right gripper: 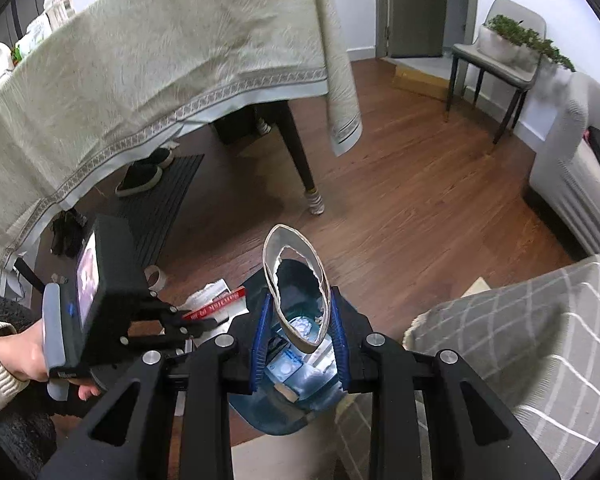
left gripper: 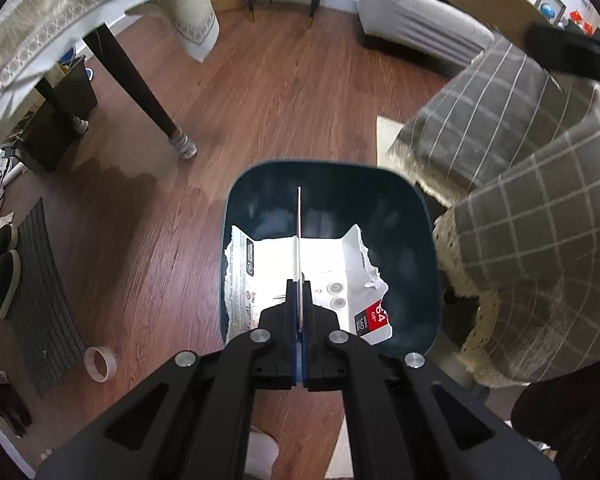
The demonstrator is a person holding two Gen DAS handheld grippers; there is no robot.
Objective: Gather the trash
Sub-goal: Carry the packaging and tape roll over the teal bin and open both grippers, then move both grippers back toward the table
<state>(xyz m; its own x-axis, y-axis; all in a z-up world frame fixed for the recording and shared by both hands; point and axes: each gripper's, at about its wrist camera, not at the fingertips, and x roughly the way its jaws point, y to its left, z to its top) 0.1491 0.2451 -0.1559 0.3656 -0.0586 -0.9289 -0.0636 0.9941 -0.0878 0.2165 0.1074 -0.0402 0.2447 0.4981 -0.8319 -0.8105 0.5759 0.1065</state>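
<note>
A dark teal trash bin [left gripper: 328, 184] stands on the wood floor; it also shows in the right wrist view [right gripper: 276, 420]. My left gripper [left gripper: 300, 304] is shut on a flat card seen edge-on [left gripper: 299, 232], held over the bin above torn white packaging [left gripper: 324, 264]. In the right wrist view the left gripper [right gripper: 196, 322] holds the red-edged card [right gripper: 216, 306]. My right gripper [right gripper: 300, 316] is shut on a squashed cardboard tape ring [right gripper: 296, 280], held above the bin.
A tape roll [left gripper: 100, 364] lies on the floor left of the bin. A clothed table with dark legs [left gripper: 140, 84] stands behind, slippers on a mat [left gripper: 4, 276] beside it. A plaid-covered sofa [left gripper: 520, 200] is close on the right.
</note>
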